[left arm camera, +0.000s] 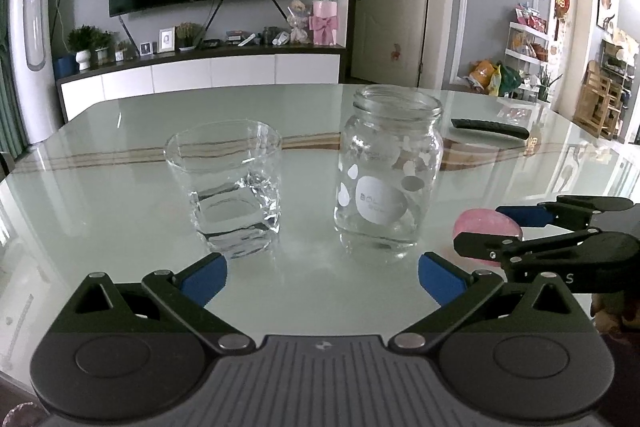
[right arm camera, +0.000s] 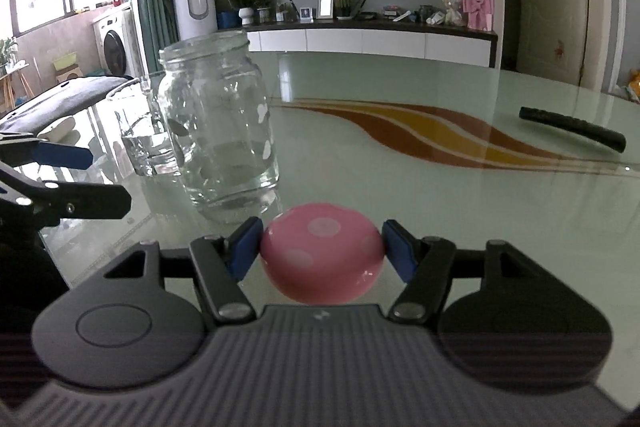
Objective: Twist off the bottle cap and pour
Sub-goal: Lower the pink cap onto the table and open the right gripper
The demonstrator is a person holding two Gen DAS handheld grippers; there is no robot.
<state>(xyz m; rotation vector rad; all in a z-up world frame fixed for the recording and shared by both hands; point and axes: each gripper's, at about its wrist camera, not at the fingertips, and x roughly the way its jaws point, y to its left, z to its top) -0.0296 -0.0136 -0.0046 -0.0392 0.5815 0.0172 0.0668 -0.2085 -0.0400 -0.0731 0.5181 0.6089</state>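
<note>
A clear glass jar-shaped bottle with white dots stands open on the glass table, a little water in its bottom; it also shows in the right wrist view. A faceted glass tumbler holding water stands to its left, and behind it in the right wrist view. My left gripper is open and empty, just short of both. My right gripper is shut on the pink dotted cap, low over the table right of the bottle. The cap also shows in the left wrist view.
A black remote lies on the table's far right; it also shows in the right wrist view. A TV cabinet and door stand beyond the table.
</note>
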